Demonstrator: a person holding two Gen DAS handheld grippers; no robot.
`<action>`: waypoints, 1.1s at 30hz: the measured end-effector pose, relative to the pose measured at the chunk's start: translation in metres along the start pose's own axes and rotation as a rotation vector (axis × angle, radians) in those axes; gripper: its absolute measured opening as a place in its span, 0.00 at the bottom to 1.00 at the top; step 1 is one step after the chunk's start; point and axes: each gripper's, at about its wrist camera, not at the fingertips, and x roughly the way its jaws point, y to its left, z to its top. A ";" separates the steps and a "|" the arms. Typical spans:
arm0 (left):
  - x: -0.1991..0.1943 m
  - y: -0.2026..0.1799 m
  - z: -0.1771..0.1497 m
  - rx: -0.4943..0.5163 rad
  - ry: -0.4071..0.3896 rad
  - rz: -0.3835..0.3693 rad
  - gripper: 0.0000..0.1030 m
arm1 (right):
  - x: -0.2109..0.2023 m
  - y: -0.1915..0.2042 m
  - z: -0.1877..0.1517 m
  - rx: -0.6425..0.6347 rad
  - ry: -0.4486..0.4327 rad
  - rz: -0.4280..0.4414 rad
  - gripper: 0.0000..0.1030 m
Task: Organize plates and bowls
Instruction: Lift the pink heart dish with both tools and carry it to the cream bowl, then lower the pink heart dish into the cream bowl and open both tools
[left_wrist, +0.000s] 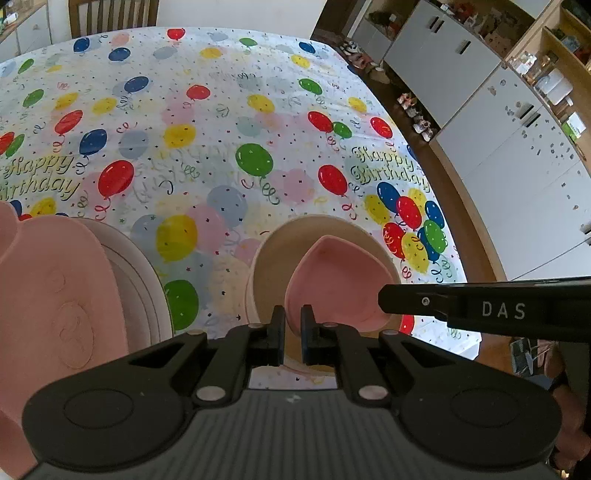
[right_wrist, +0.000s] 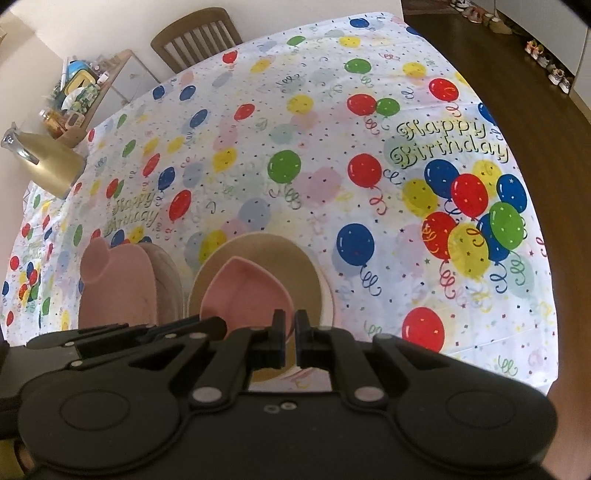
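Observation:
A pink heart-shaped bowl (left_wrist: 338, 284) sits tilted inside a beige round bowl (left_wrist: 273, 266) on the balloon tablecloth. My left gripper (left_wrist: 292, 332) is shut on the pink bowl's near rim. My right gripper (right_wrist: 290, 341) is shut on the same bowl's (right_wrist: 247, 291) rim on its right side, over the beige bowl (right_wrist: 295, 254). The right gripper's finger (left_wrist: 413, 297) shows in the left wrist view. To the left lies a pink pig-face plate (left_wrist: 55, 295) on a stack of beige plates (left_wrist: 136, 280); the stack also shows in the right wrist view (right_wrist: 122, 288).
The table's right edge (left_wrist: 439, 192) drops to a dark wood floor, with white cabinets (left_wrist: 517, 158) beyond. A wooden chair (right_wrist: 195, 37) stands at the far side. A gold pitcher (right_wrist: 51, 166) stands at the table's far left edge.

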 end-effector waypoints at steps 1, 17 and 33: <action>0.001 0.000 0.000 0.001 0.003 0.001 0.07 | 0.001 -0.001 0.000 0.003 0.002 -0.001 0.05; 0.007 -0.004 0.000 0.002 0.009 0.038 0.07 | 0.000 -0.006 -0.006 0.027 -0.007 0.059 0.18; -0.011 0.003 0.004 0.121 -0.003 -0.026 0.07 | -0.021 0.005 -0.020 0.100 -0.102 0.042 0.41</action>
